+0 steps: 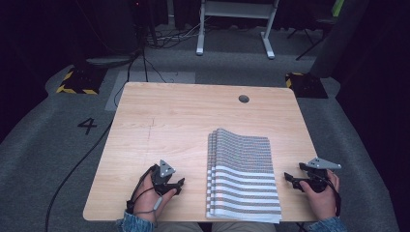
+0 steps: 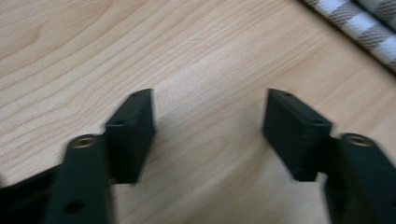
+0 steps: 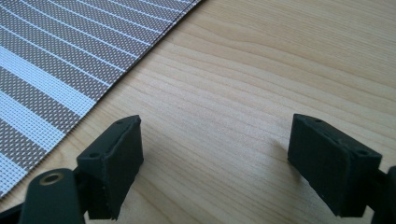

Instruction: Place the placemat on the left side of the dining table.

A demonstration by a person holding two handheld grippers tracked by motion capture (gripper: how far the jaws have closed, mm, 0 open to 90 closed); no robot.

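Observation:
A stack of striped grey-and-white woven mats (image 1: 243,176) lies on the wooden table (image 1: 193,116), near its front edge and right of centre. My left gripper (image 1: 175,186) rests low over the wood to the left of the stack, open, nothing between its jaws (image 2: 208,128). The stack's edge (image 2: 359,23) shows at the upper right of the left gripper view. My right gripper (image 1: 290,180) sits just right of the stack, also open and holding nothing (image 3: 215,158). The striped mat surface (image 3: 60,56) spreads across the upper left of the right gripper view.
A round cable hole (image 1: 243,98) is set in the table's far right part. Beyond the table are a white desk frame (image 1: 234,29), floor cables (image 1: 145,63) and yellow-black hazard-taped blocks (image 1: 77,79). A "4" (image 1: 87,125) is marked on the grey floor at left.

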